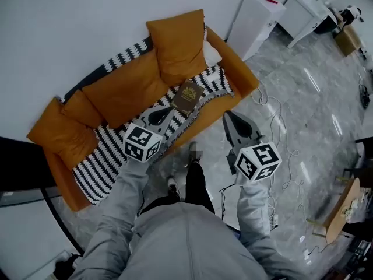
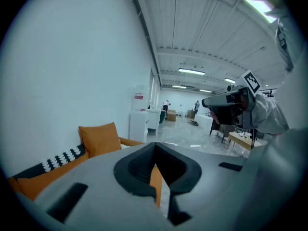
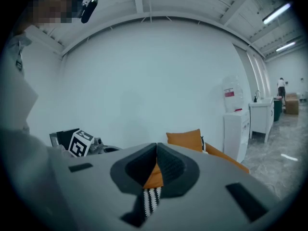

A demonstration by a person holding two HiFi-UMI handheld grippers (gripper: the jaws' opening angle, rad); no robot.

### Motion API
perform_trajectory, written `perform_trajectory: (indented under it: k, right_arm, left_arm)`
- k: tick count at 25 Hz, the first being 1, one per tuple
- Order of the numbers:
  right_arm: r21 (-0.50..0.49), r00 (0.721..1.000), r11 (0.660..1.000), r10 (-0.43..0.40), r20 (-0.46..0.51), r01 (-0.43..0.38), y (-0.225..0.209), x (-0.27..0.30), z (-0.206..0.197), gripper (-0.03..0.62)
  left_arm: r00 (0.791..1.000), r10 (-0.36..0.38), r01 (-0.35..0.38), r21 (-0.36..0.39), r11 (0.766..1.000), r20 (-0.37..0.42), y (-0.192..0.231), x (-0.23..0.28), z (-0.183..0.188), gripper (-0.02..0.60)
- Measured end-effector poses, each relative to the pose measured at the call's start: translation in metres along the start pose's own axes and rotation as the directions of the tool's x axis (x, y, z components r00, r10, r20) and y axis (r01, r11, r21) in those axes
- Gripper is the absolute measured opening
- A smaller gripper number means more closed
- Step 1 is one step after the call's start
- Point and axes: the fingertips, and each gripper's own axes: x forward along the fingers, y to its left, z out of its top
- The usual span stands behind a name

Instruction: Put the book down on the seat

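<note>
A brown book (image 1: 187, 97) lies flat on the sofa seat, on the black-and-white striped blanket (image 1: 111, 156), in front of the upright orange cushion (image 1: 179, 45). My left gripper (image 1: 170, 112) hovers just short of the book's near edge, shut and empty; its jaws meet at their tips in the left gripper view (image 2: 155, 147). My right gripper (image 1: 228, 116) is to the right of the book, off the sofa's front edge, also shut with nothing in it (image 3: 157, 146). Neither gripper touches the book.
The orange sofa (image 1: 55, 174) stands against a white wall with several cushions (image 1: 122, 89). A white cabinet (image 1: 256, 17) and a white table (image 1: 308, 10) stand to the right. Cables (image 1: 278, 127) trail over the marble floor. The person's legs (image 1: 195, 182) are by the sofa front.
</note>
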Motion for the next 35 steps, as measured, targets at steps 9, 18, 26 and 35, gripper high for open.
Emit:
perform_trajectory:
  k: [9, 18, 26, 35]
  right_arm:
    - [-0.124, 0.998, 0.992, -0.026, 0.064, 0.034, 0.031, -0.043, 0.034, 0.029]
    - [-0.200, 0.985, 0.976, -0.054, 0.161, 0.086, 0.051, -0.088, 0.078, 0.029]
    - [-0.255, 0.979, 0.964, -0.028, 0.202, 0.080, 0.075, -0.103, 0.097, 0.029]
    - [-0.334, 0.971, 0.937, -0.016, 0.239, 0.098, 0.098, -0.125, 0.117, 0.029]
  left_arm:
    - [0.994, 0.030, -0.045, 0.143, 0.989, 0.107, -0.022, -0.056, 0.062, 0.025]
    - [0.980, 0.037, -0.085, 0.245, 0.966, 0.194, -0.044, -0.098, 0.112, 0.025]
    - [0.964, 0.032, -0.111, 0.294, 0.949, 0.263, -0.065, -0.118, 0.145, 0.025]
    - [0.944, 0.014, -0.144, 0.375, 0.916, 0.329, -0.092, -0.147, 0.181, 0.025]
